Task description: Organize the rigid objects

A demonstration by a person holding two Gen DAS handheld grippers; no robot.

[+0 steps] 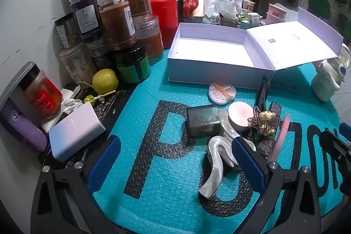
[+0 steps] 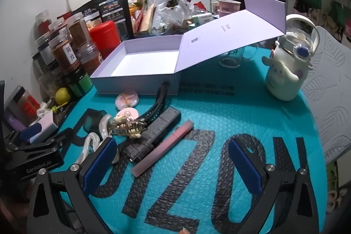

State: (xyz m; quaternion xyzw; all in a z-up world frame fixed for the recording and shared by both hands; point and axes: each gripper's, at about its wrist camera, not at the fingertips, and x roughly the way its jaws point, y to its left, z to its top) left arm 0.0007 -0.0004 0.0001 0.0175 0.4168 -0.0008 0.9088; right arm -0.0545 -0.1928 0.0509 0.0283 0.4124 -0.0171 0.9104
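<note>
An open white box point(image 1: 182, 67) point(image 2: 136, 84) lies empty on the teal bubble mat point(image 1: 153, 201) point(image 2: 208, 102), its lid point(image 1: 294, 43) point(image 2: 230, 36) flipped to the right. In front of it lie a pearly wavy hair clip point(image 1: 216, 166) point(image 2: 87, 146), a dark square case point(image 1: 203, 121), a round clear tin point(image 1: 222, 90) point(image 2: 127, 99), a pink round compact point(image 1: 240, 115), a gold claw clip point(image 1: 264, 122) point(image 2: 128, 126), a black hair clip point(image 2: 156, 103), a black long box point(image 2: 153, 135) and a pink stick point(image 2: 162, 148). My left gripper point(image 1: 177, 163) is open over the pearly clip. My right gripper point(image 2: 175, 166) is open, empty, beside the pink stick.
Stacked jars point(image 1: 114, 21) point(image 2: 63, 47), a red canister point(image 1: 164, 14), a yellow fruit point(image 1: 105, 81) and a white power bank point(image 1: 75, 133) crowd the left. A white character bottle point(image 2: 285, 71) stands on the right by a quilted cushion point(image 2: 329, 91). Clutter fills the back.
</note>
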